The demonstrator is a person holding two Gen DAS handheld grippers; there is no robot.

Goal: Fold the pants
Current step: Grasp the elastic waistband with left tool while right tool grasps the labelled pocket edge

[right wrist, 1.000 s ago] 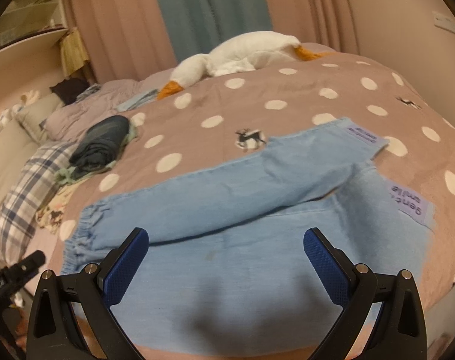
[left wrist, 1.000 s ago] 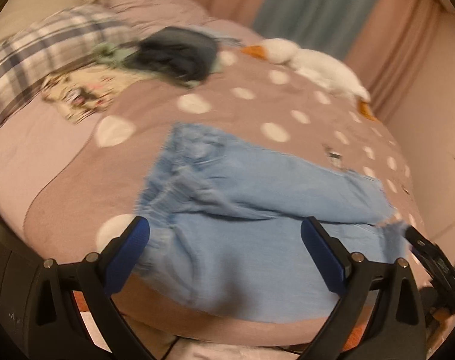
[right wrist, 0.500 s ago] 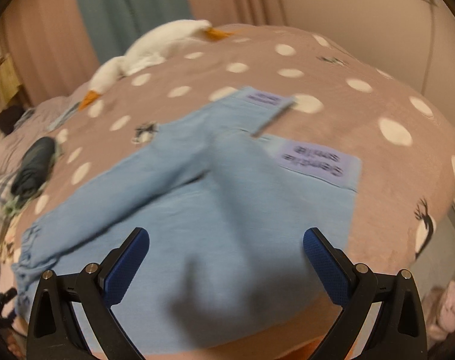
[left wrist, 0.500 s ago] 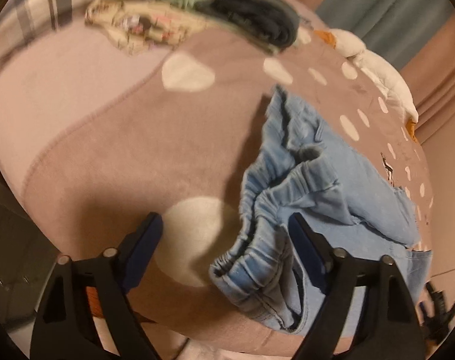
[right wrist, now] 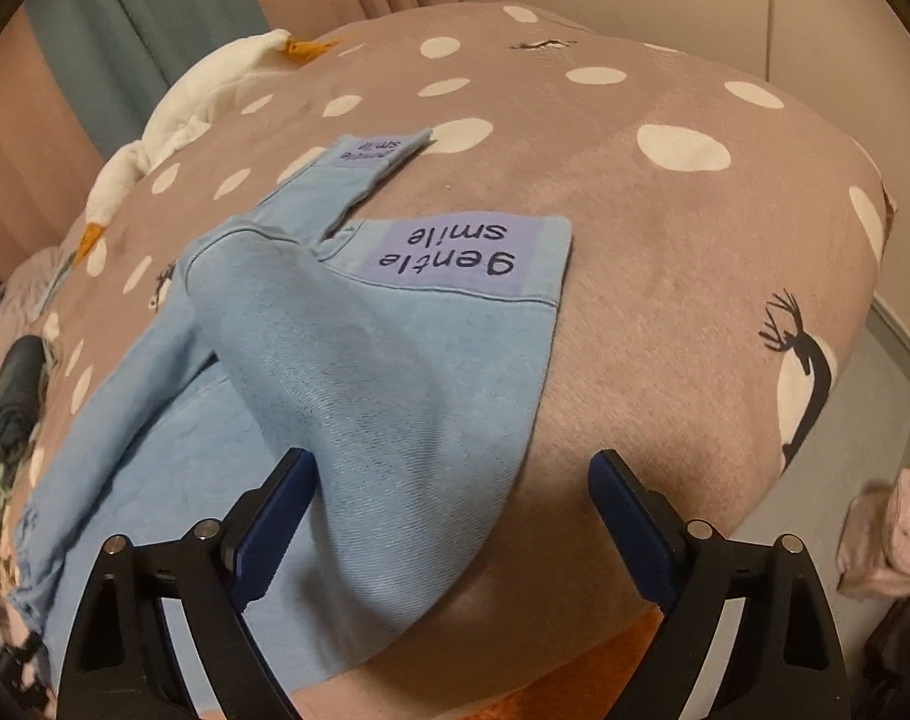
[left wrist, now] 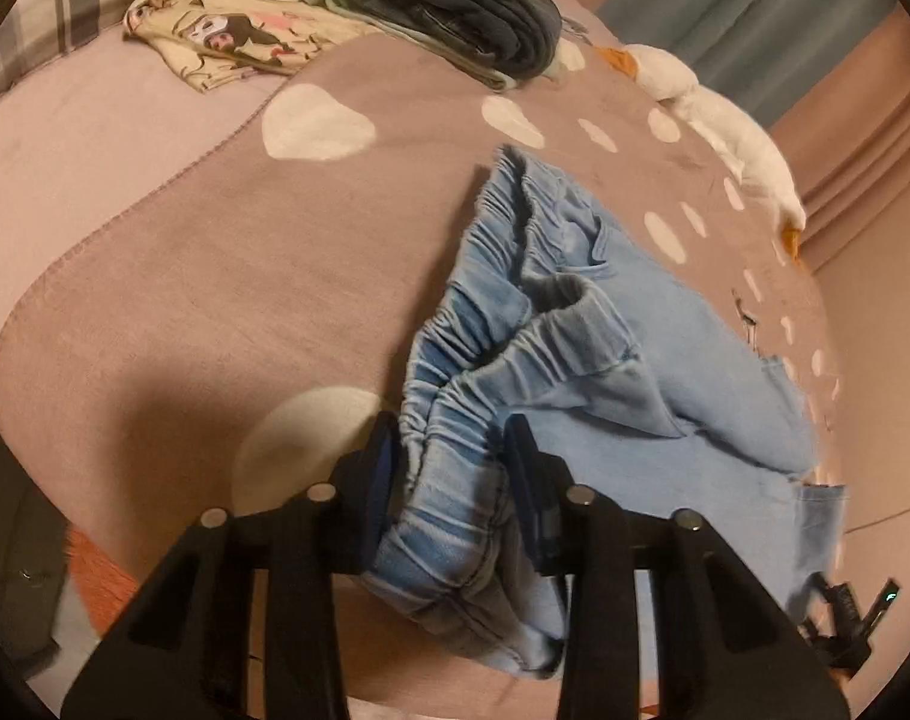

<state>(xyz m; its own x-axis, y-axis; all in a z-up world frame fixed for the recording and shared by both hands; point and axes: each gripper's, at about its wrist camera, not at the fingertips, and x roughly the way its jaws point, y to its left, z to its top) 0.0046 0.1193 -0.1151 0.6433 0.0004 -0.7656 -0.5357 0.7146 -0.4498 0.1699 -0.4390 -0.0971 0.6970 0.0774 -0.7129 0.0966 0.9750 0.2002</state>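
Bed (left wrist: 173, 276) with a spotted blanket; blue pants (left wrist: 605, 396) lay across the lower middle of the frame.
Left tool (left wrist: 449, 468) was closing around the waistband; right tool (right wrist: 449, 516), wide and narrowing, straddled a leg edge, gripping nothing. A shallow pinch could let one layer slip.

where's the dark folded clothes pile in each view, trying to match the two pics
Left wrist view: the dark folded clothes pile sits at top centre, on the far side of the polka-dot blanket, beyond the waistband of the blue pants.
Right wrist view: the same pile is small at the far left edge, past the pants.
Shared landmark: the white plush goose, along the blanket's far edge by the curtains.
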